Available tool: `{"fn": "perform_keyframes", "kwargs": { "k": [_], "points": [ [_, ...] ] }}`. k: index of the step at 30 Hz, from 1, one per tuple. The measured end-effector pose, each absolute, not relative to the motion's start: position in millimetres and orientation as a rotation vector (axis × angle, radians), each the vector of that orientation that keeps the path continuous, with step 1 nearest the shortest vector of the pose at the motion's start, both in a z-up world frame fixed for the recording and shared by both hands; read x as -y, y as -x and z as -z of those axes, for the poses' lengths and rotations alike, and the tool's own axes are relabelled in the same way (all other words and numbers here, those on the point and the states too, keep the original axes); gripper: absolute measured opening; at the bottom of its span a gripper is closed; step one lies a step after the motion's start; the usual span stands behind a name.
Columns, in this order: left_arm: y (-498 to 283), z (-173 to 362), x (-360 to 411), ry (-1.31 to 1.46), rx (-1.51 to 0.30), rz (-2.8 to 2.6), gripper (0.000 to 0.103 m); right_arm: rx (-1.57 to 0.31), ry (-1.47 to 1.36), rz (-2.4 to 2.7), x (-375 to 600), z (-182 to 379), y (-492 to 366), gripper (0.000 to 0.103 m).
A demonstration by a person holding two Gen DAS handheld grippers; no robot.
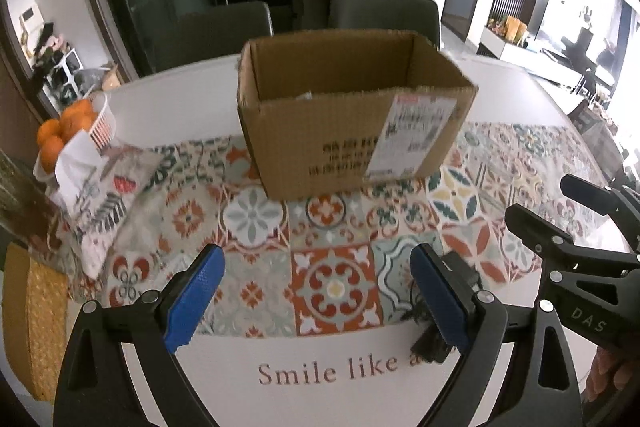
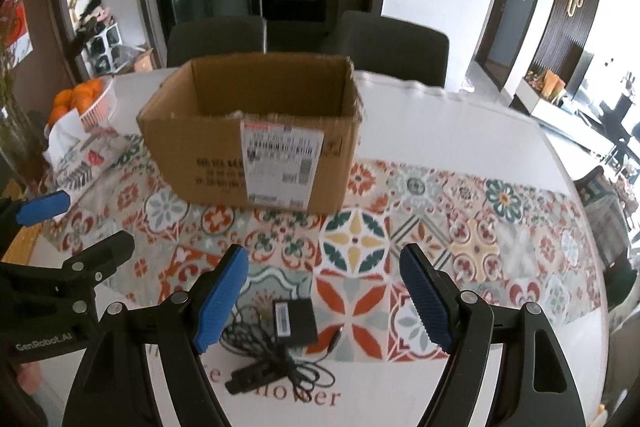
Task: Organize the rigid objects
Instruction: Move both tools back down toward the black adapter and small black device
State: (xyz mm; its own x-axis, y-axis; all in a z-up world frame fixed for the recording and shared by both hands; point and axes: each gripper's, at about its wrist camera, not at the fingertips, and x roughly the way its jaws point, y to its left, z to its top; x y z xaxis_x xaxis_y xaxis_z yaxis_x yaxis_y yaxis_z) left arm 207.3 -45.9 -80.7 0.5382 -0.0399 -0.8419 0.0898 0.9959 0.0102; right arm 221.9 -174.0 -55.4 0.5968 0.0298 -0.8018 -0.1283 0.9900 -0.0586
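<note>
An open brown cardboard box (image 1: 352, 115) with a white shipping label stands on the patterned cloth (image 1: 336, 267) in the middle of the table; it also shows in the right wrist view (image 2: 256, 131). A black power adapter (image 2: 294, 321) with a tangled black cable (image 2: 276, 359) lies on the cloth's near edge, between my right gripper's fingers and below them. In the left wrist view the adapter (image 1: 460, 271) is mostly hidden behind the right finger. My left gripper (image 1: 316, 291) is open and empty. My right gripper (image 2: 324, 295) is open and empty.
A white basket of oranges (image 1: 76, 123) and a patterned tissue pouch (image 1: 104, 187) sit at the left. A woven yellow mat (image 1: 36, 323) lies at the near left edge. Two dark chairs (image 2: 384, 43) stand behind the table. The right gripper's body (image 1: 580, 259) is close at my left gripper's right.
</note>
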Motion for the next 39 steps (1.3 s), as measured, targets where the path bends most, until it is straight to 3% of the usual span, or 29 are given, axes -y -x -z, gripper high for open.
{"fn": "perform_keyframes", "kwargs": {
  "k": [22, 39],
  "points": [
    [-183.5, 144.0, 56.2, -0.068, -1.17, 0.039, 0.095, -1.099, 0.105, -0.181, 178.3, 125.7, -205.7, 0.077],
    [-190.2, 168.9, 54.5, -0.075, -1.23, 0.008, 0.095, -1.188, 0.065, -0.226, 178.0, 165.2, -223.8, 0.063]
  ]
}}
